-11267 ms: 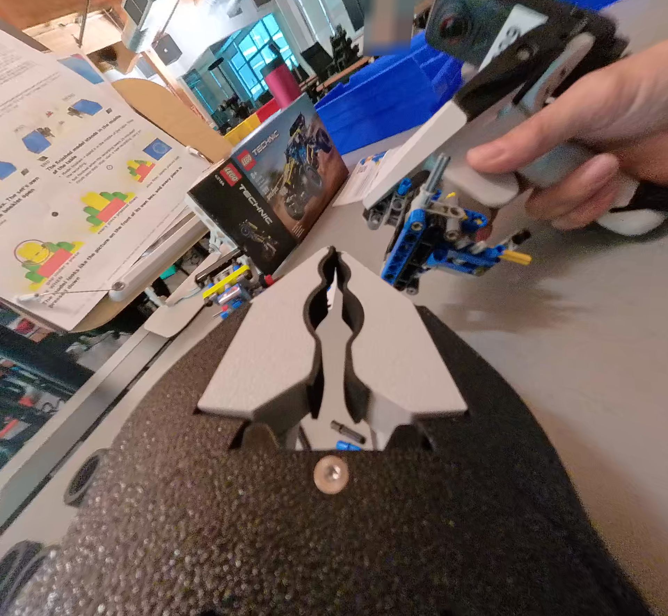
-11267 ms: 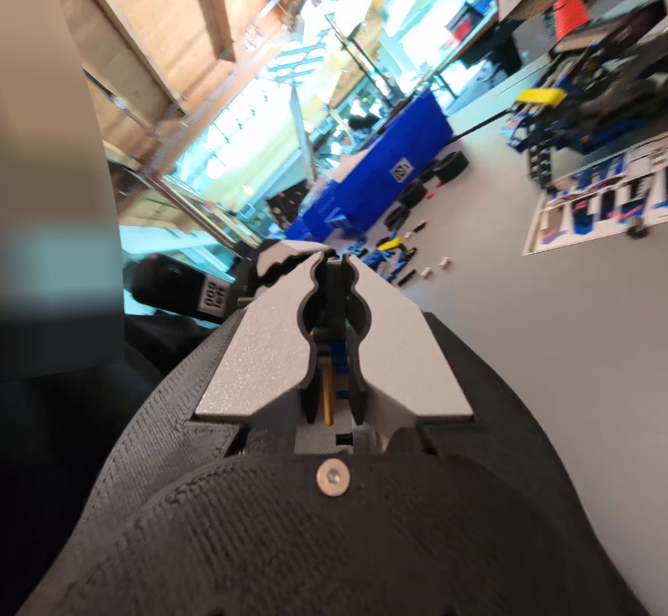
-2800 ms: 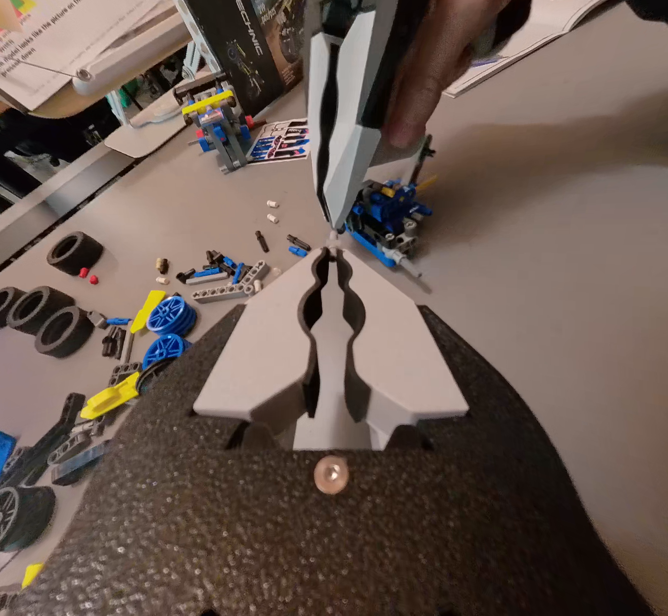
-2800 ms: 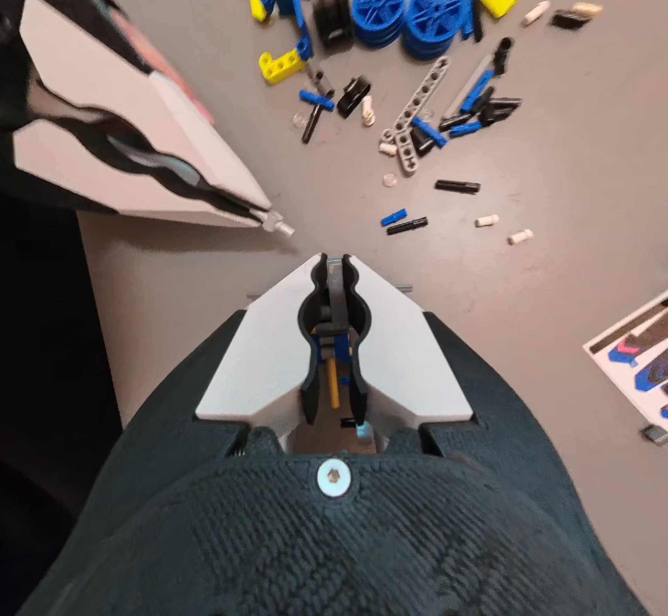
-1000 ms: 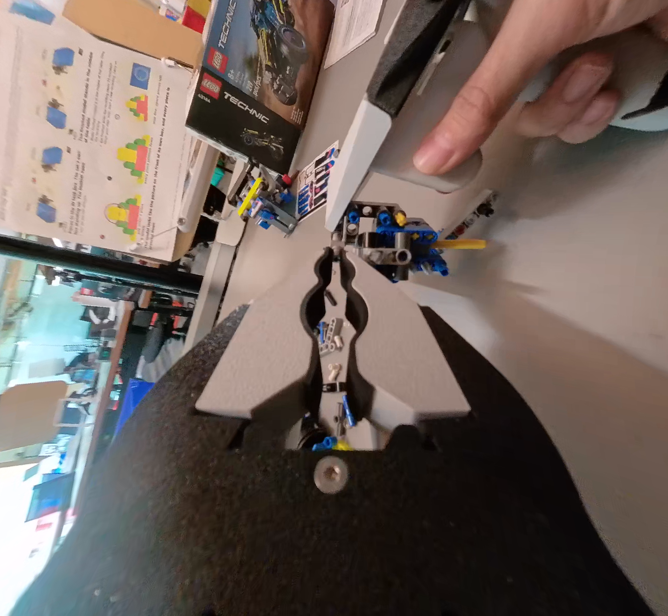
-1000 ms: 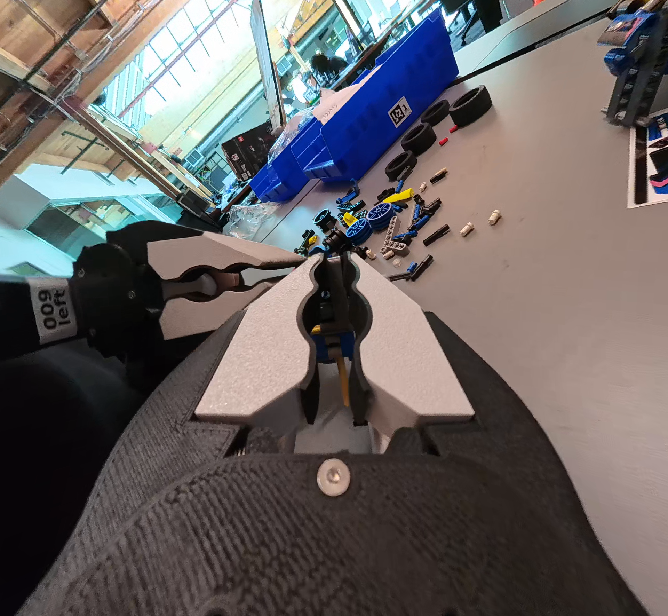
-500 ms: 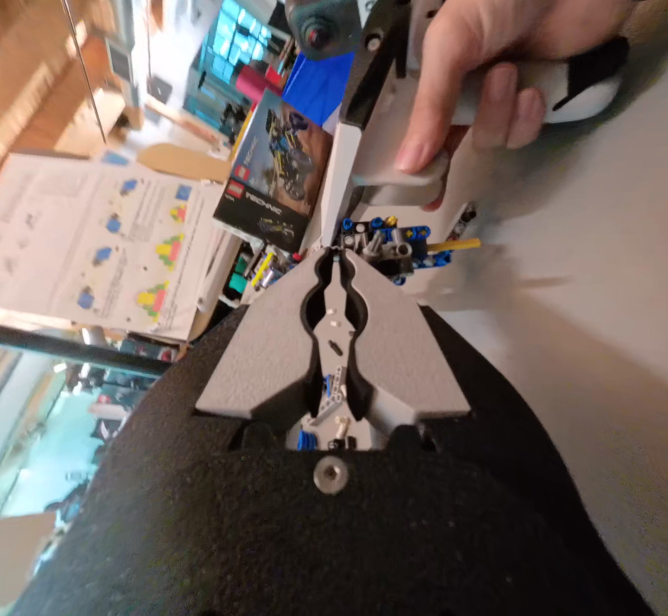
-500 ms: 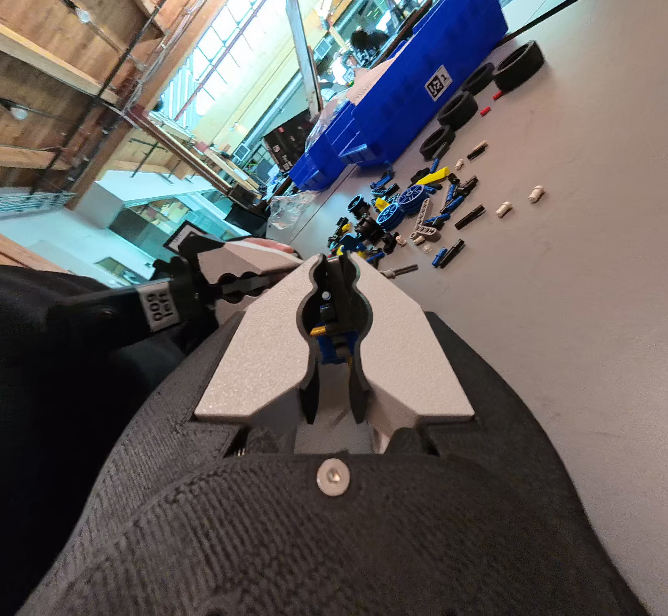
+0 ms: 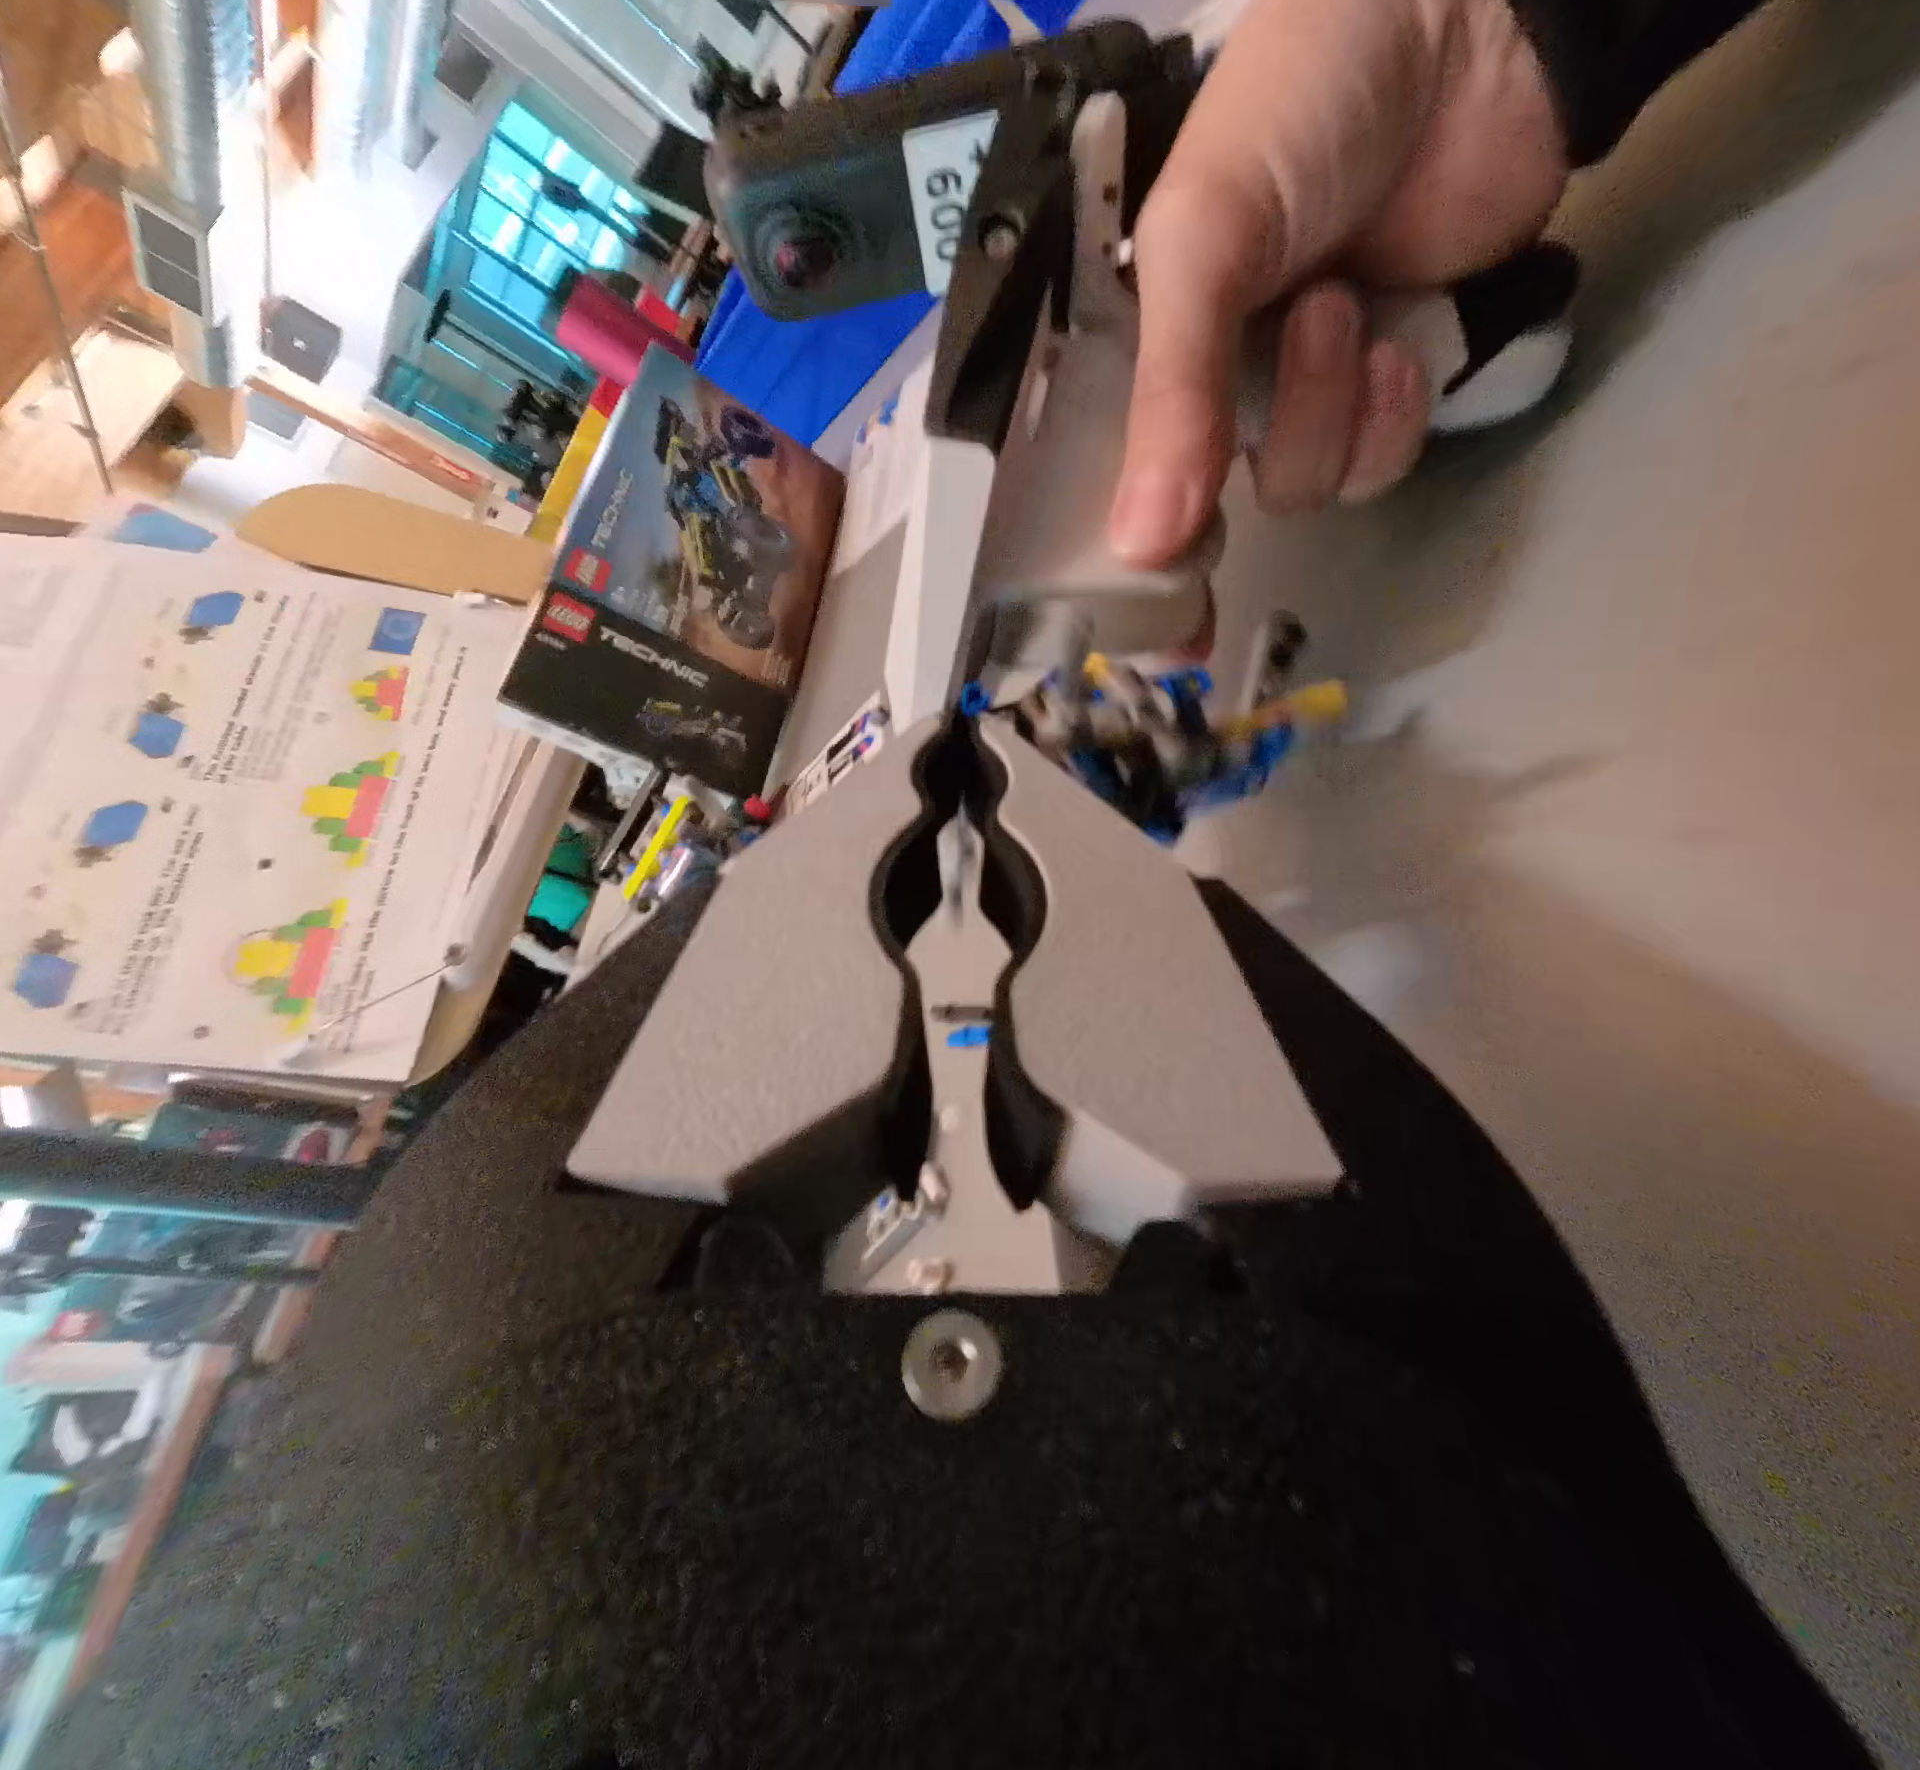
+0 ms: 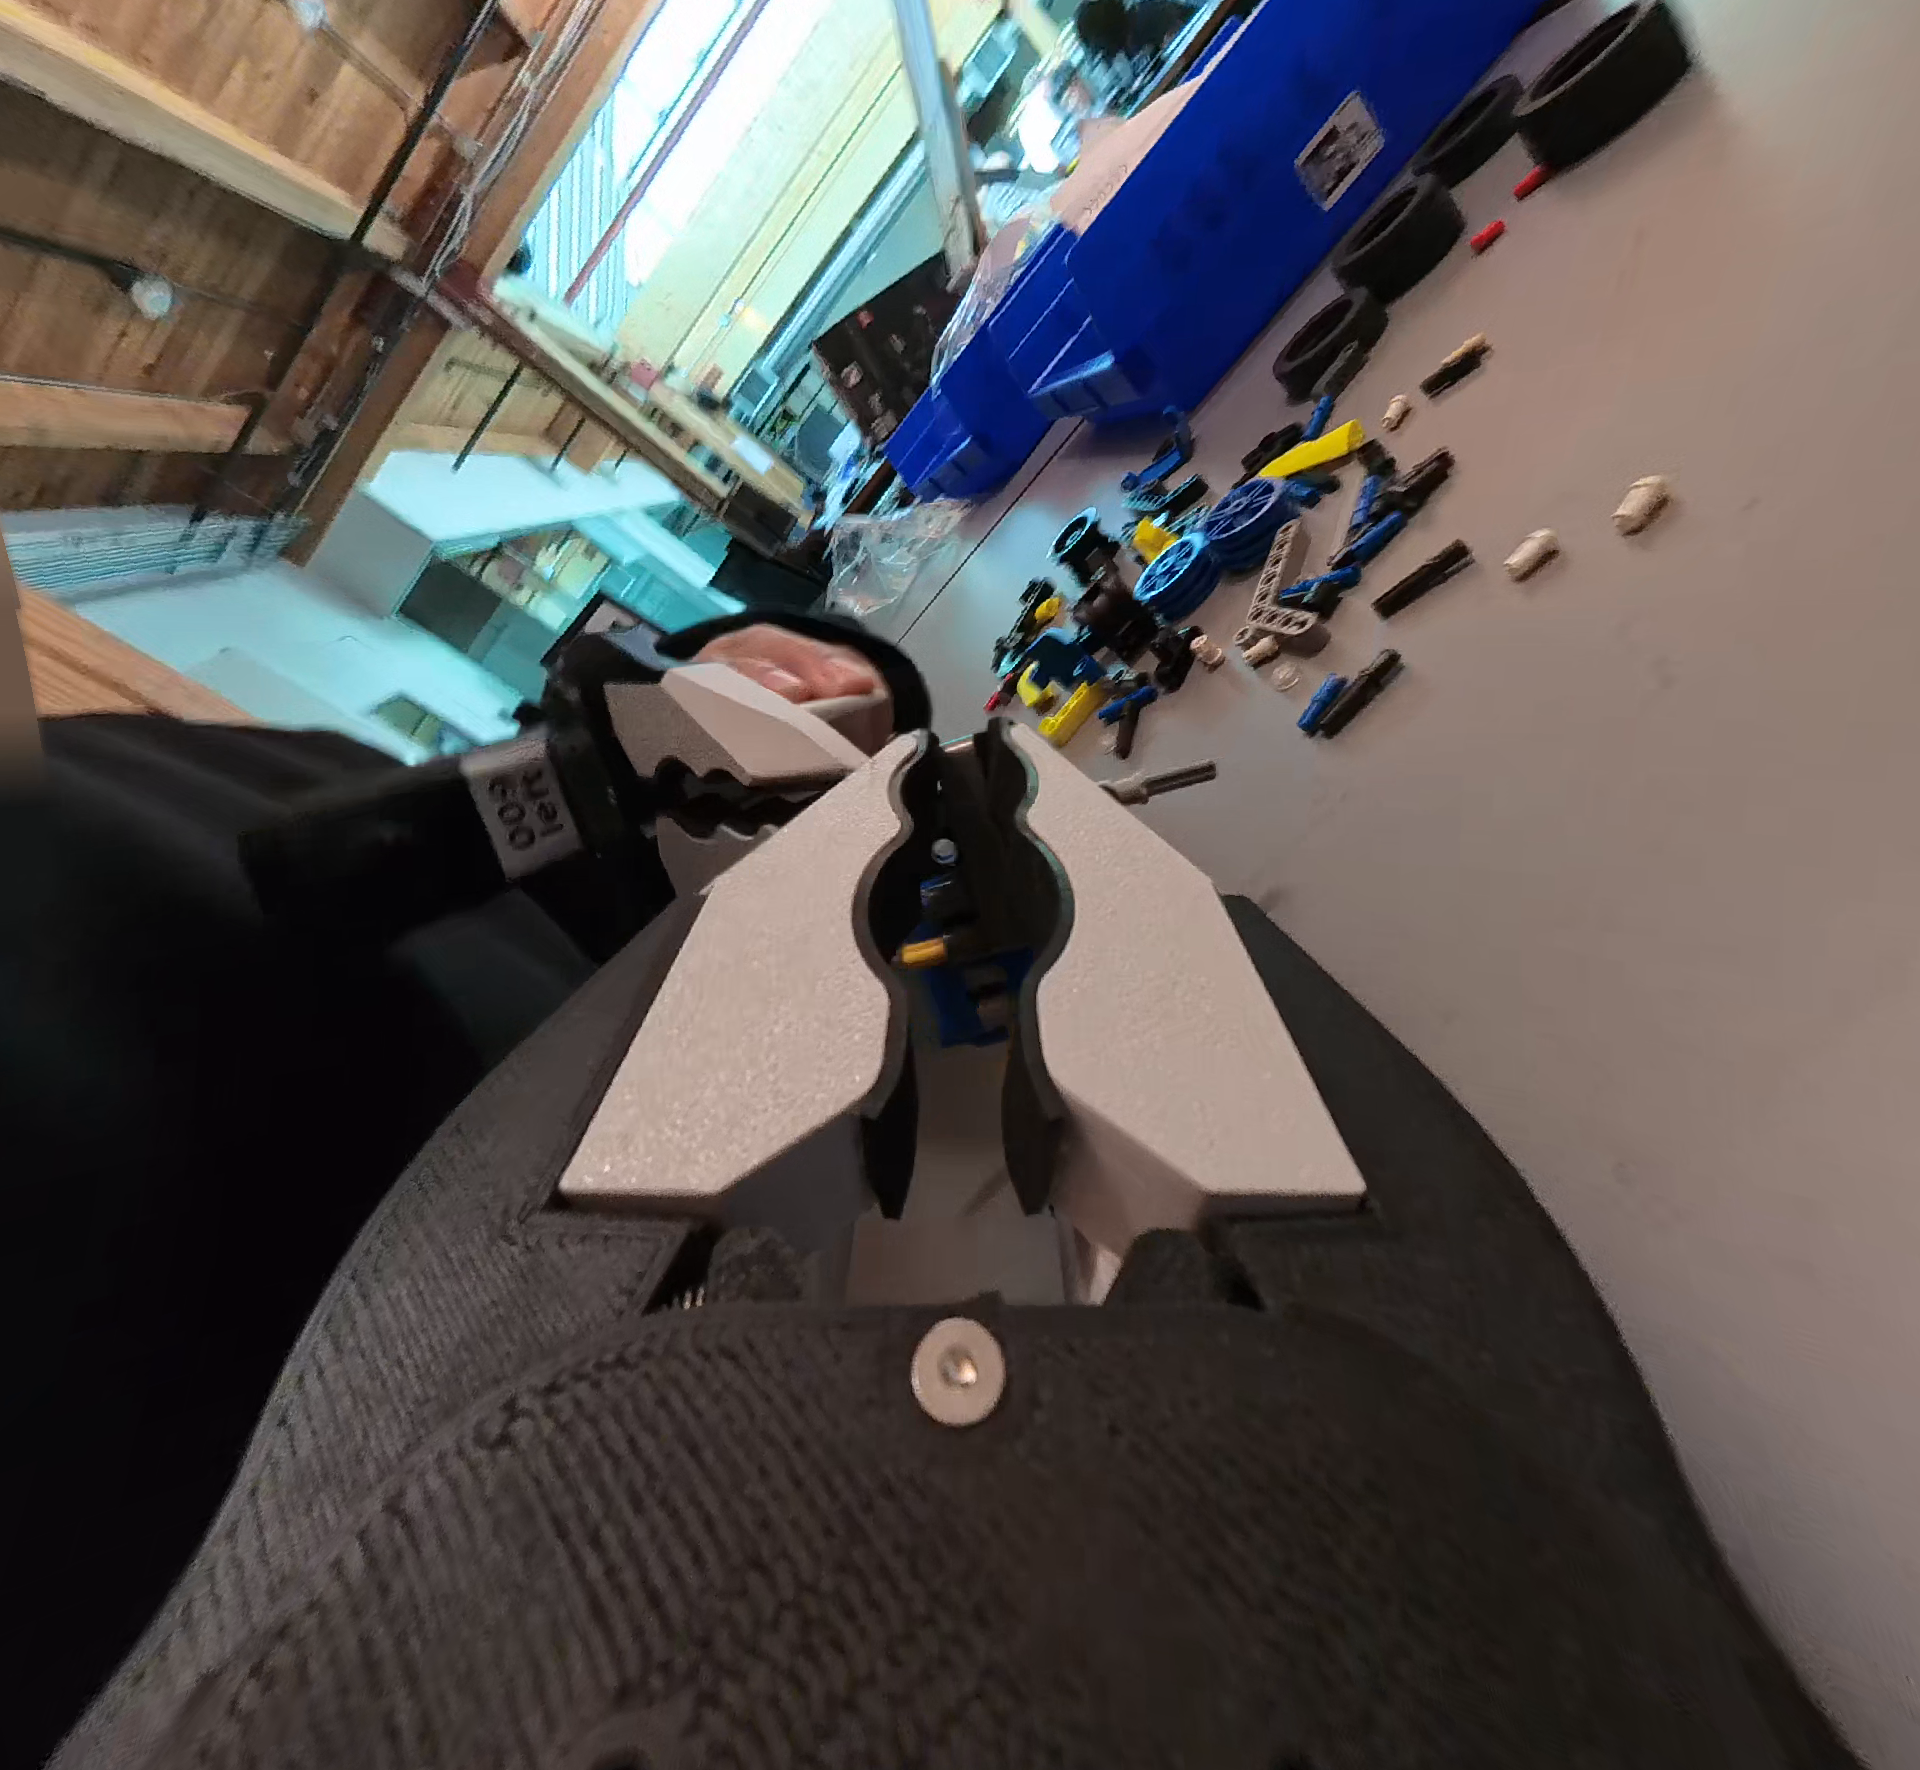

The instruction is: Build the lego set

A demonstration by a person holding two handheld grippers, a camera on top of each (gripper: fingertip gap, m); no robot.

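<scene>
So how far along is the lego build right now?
Early. Done: a small blue, grey and yellow sub-assembly, clamped in the right gripper. In hand: the left gripper, shut at its tips, meets that assembly; what it pinches is too blurred to tell. Left: four black tyres, blue wheel hubs and many loose pins and beams lie unused on the table.
</scene>
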